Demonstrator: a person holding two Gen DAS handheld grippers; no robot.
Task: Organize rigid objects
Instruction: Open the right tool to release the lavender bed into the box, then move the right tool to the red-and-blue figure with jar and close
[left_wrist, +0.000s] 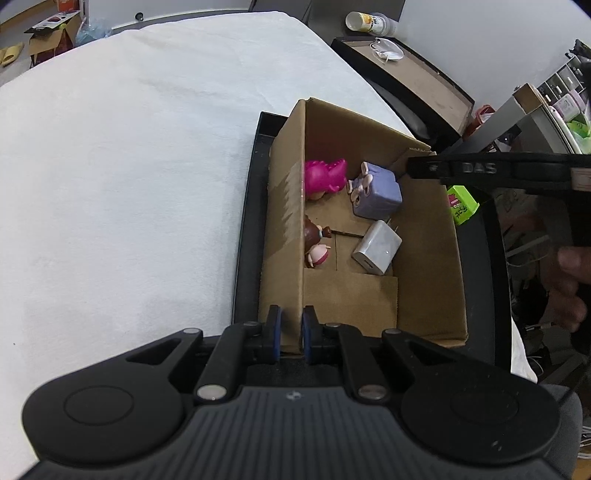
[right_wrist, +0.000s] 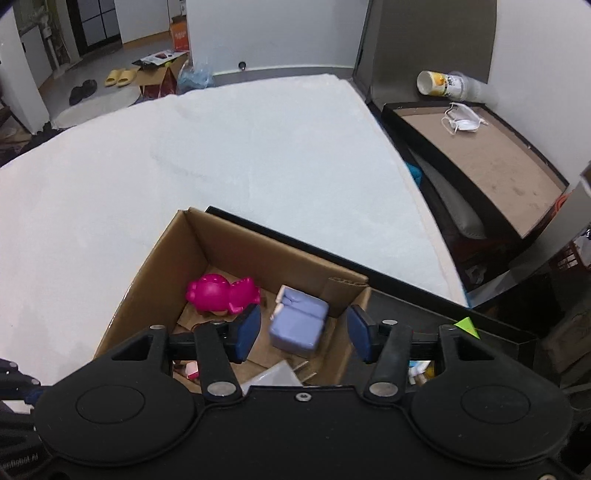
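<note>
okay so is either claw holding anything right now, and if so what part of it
The left claw is clamped on the cardboard box by the top edge of its side wall. The right claw is open above the box, holding nothing.

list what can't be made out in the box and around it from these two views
- Doll figure, left wrist view: partly behind the cardboard box wall.
- White charger, right wrist view: mostly hidden by the right gripper body.
- Green item, left wrist view: label too small to read.

doll (left_wrist: 314, 243): half behind box wall (left_wrist: 291, 206) | charger (right_wrist: 275, 374): gripper-hidden
</note>
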